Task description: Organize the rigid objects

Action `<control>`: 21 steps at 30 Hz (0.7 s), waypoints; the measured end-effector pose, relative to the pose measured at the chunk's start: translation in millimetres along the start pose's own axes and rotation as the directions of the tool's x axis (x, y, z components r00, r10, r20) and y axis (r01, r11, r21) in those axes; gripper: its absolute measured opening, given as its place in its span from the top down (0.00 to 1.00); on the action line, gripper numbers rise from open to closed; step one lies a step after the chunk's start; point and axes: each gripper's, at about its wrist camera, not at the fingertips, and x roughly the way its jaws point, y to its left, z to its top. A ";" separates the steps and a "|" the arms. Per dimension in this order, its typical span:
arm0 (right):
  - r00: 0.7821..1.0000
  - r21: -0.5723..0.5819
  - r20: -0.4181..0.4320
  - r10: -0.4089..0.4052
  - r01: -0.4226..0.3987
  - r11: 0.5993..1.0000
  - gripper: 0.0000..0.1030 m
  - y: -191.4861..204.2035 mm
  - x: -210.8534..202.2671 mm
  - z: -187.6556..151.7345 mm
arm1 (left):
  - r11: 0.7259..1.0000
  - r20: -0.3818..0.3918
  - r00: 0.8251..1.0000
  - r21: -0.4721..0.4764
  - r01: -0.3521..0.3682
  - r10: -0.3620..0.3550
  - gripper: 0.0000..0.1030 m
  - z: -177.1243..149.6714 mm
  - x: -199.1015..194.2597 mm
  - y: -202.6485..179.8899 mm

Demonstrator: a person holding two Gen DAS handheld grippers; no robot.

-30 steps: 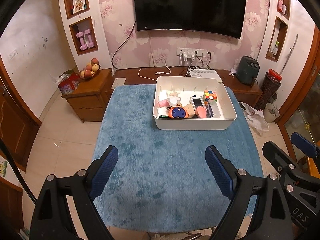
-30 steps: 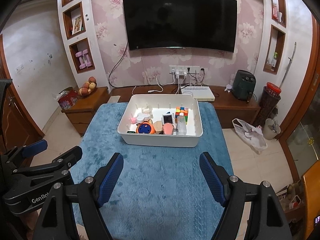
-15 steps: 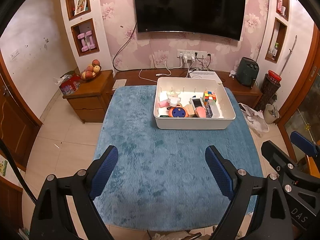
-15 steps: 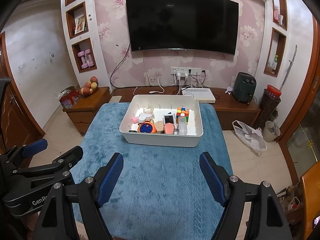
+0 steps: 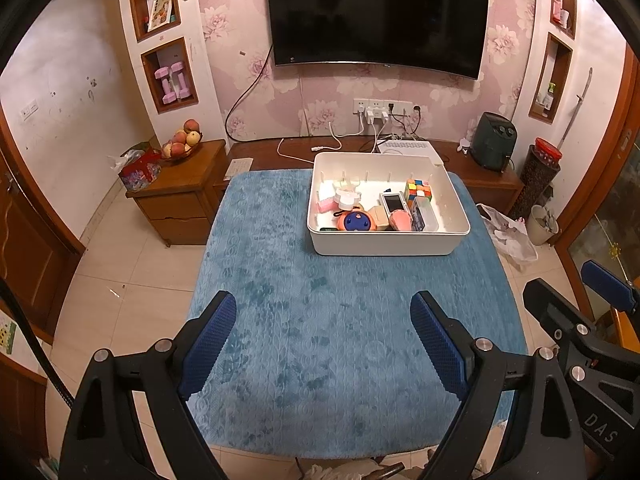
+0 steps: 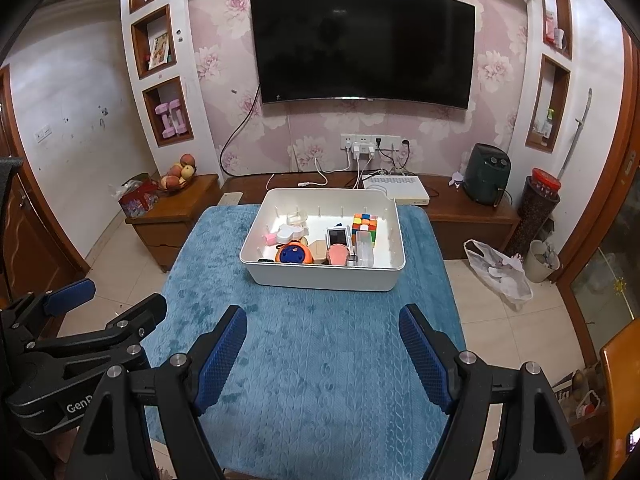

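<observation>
The left gripper point(image 5: 323, 334) and right gripper point(image 6: 323, 346) hover with jaws wide and empty over a blue plush-covered desk point(image 5: 312, 320). At its far end, a white plastic bin point(image 6: 324, 278) holds a colourful puzzle cube point(image 6: 365, 224) and small toys; bare cloth lies between.

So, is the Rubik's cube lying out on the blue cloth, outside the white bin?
No, the Rubik's cube sits inside the white bin, toward its far right corner, beside the other small items.
</observation>
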 end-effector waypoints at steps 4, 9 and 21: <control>1.000 0.001 -0.001 0.002 -0.002 1.000 0.23 -1.2 -2.1 -0.1 | 1.000 0.000 1.000 0.000 0.000 0.000 0.12 -0.1 -0.8 0.3; 1.000 0.004 -0.009 0.001 -0.001 1.000 0.23 -1.9 -3.2 -3.0 | 1.000 0.000 1.000 0.001 0.001 -0.001 0.12 -1.9 -1.7 1.0; 1.000 0.016 -0.024 -0.008 0.008 1.000 0.23 -4.3 -0.5 -5.8 | 1.000 0.000 1.000 0.008 0.006 -0.006 0.12 -7.2 -8.5 5.0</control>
